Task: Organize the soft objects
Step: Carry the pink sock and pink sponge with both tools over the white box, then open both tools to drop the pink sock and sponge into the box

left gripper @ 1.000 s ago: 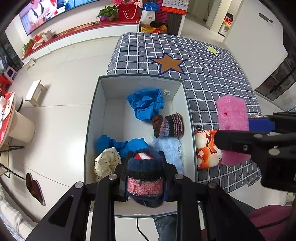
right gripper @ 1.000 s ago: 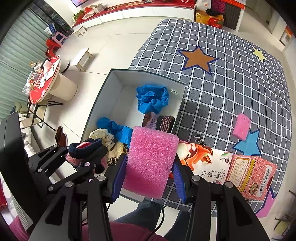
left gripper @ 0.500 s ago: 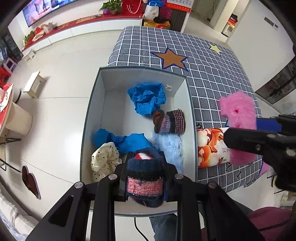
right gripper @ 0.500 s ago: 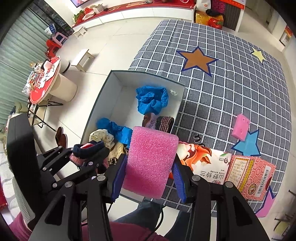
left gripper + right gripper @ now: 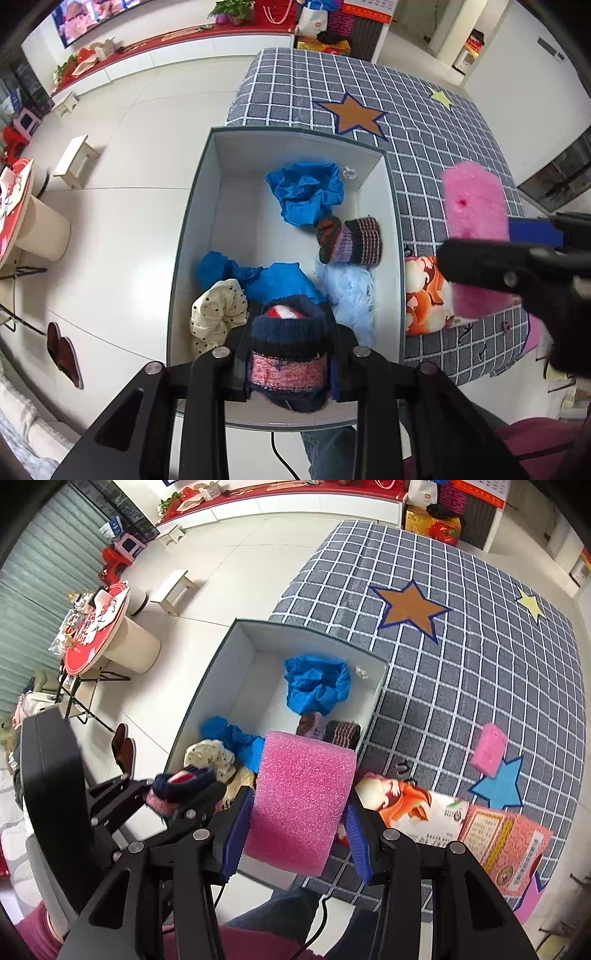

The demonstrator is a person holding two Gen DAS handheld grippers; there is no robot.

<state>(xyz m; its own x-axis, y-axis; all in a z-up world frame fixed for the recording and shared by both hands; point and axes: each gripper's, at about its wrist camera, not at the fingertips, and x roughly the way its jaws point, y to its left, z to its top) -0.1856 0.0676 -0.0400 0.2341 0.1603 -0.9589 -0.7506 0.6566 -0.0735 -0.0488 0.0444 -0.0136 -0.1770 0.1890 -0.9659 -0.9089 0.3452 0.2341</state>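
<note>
The left tool [image 5: 290, 363] is closed tight on a knitted sock [image 5: 289, 354], dark blue with a pink band and a red-and-white patch on top, held above the near end of a grey box [image 5: 190, 236]. The right tool [image 5: 299, 808] is clamped on a pink sponge [image 5: 301, 797] between blue pads [image 5: 236, 830]; the sponge's long axis runs straight ahead along the fingers, its far end pointing toward the box and its broad face up (in the left view it shows edge-on, standing over the box's right wall). Inside the box lie a crumpled blue cloth [image 5: 306, 194] at the far end, a striped knitted sock [image 5: 351, 242] on its side against the right wall, a pale blue fluffy piece [image 5: 349, 291] just below it, a second blue cloth [image 5: 258, 277] near the middle, and a cream dotted cloth [image 5: 216, 314] touching that. The box sits at the edge of a grey checked mat [image 5: 461, 657] with stars, spread on the white tiled floor [image 5: 129, 184]. Beside the box on the mat are an orange printed packet [image 5: 410, 808] and a pink carton [image 5: 506, 845]; a small pink block [image 5: 489, 749] lies well apart. A low red-topped cabinet [image 5: 166, 40] lines the far wall, and a round red-topped stand [image 5: 99, 627] stands to the left.
</note>
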